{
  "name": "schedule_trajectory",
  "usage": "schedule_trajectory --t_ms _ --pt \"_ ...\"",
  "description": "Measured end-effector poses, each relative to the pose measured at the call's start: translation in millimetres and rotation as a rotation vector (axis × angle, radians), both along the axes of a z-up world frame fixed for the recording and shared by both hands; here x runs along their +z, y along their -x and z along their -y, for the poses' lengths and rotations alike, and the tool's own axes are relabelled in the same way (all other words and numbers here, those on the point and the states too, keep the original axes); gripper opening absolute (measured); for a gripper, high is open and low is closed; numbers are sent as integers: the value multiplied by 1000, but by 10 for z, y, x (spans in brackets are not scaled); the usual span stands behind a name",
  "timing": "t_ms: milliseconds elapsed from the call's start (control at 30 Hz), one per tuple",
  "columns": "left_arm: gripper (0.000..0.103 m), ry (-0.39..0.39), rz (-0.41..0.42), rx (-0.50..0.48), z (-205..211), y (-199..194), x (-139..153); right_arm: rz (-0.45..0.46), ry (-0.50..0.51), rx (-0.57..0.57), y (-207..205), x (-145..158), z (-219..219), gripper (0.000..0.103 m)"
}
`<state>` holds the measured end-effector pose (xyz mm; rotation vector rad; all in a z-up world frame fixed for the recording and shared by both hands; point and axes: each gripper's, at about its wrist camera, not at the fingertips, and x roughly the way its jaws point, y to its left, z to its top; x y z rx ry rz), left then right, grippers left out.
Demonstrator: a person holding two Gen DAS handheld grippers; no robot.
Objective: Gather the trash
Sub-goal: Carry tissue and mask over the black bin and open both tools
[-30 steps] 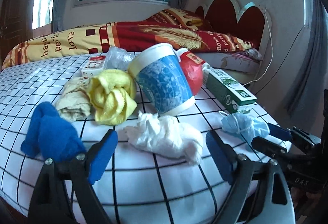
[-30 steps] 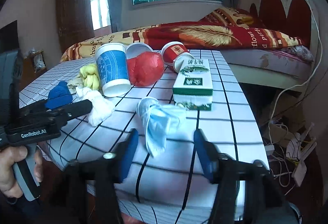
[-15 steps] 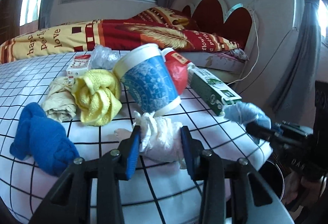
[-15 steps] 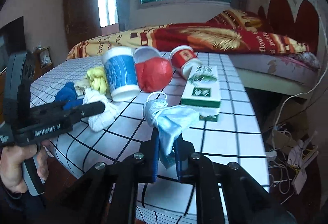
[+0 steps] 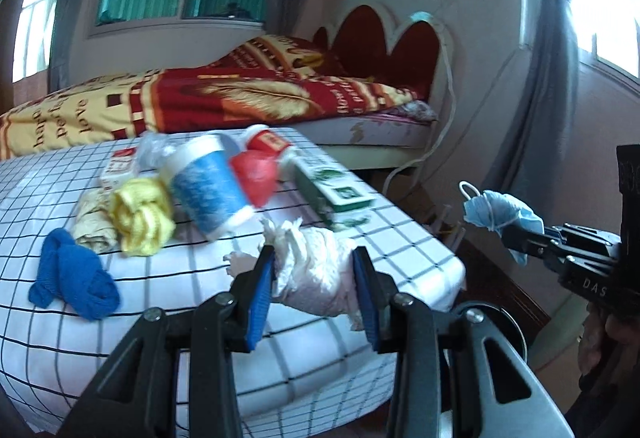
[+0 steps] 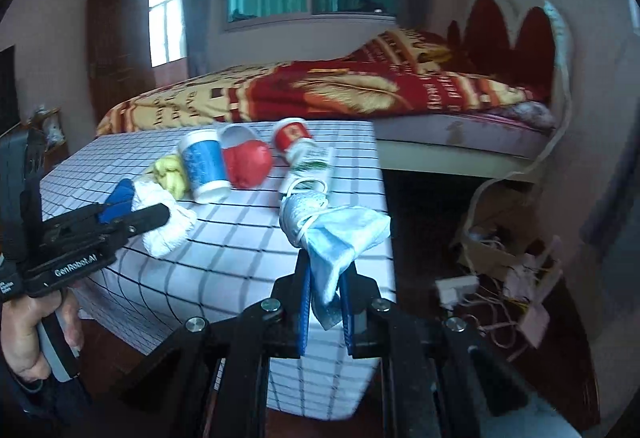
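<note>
1. Against the frames of a second ago, both wads are seen lifted off the checked tablecloth [image 5: 132, 278]; then they lay on it between wide-spread jaws, half a second ago the jaws had closed on them.
2. The left gripper [image 5: 316, 288] is closed on the white tissue wad [image 5: 316, 274]; the wad is pinched between the blue pads, its frayed end poking up past the tips. In the right wrist view the same wad [image 6: 166, 224] is seen held just above the cloth's near edge.
3. The right gripper [image 6: 326, 292] is nearly closed on the blue face mask [image 6: 340, 234]; the mask is bunched, tied by its ear loop, and stands above the fingertips with a tail hanging down between the pads. From the left wrist it [image 5: 502, 211] is seen out past the table's corner, clear of the cloth.
4. Left on the cloth, nearest first: a blue cloth [image 5: 72, 280], a beige rag [image 5: 94, 224] touching a yellow cloth [image 5: 142, 215].
5. Behind these: a blue-and-white paper cup [image 5: 210, 185] standing rim down, tilted in the left view, contents not visible; a red bag [image 5: 256, 175] beside it; a green-and-white carton [image 5: 336, 189] lying flat.
6. Farthest: a red cup [image 6: 292, 135] on its side, contents cannot be told; a small red-and-white box [image 5: 118, 167] and a clear plastic wad [image 5: 152, 149].
</note>
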<state>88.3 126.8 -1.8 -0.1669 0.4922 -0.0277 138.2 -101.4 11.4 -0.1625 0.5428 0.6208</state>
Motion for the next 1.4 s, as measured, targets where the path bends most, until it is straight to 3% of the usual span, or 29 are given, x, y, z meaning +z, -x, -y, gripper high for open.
schedule_trajectory --t_ms 767,967,1400 --pt "40 -30 -38 -341 1561 -241 -36 -81 1 -324 107 -326 1600 14" --pt "40 -32 -81 -422 1923 -311 -191 -122 39 -350 166 -551 1866 14" --pt "41 -42 -250 -555 2542 -546 -811 -276 84 -365 114 -1205 2308 14"
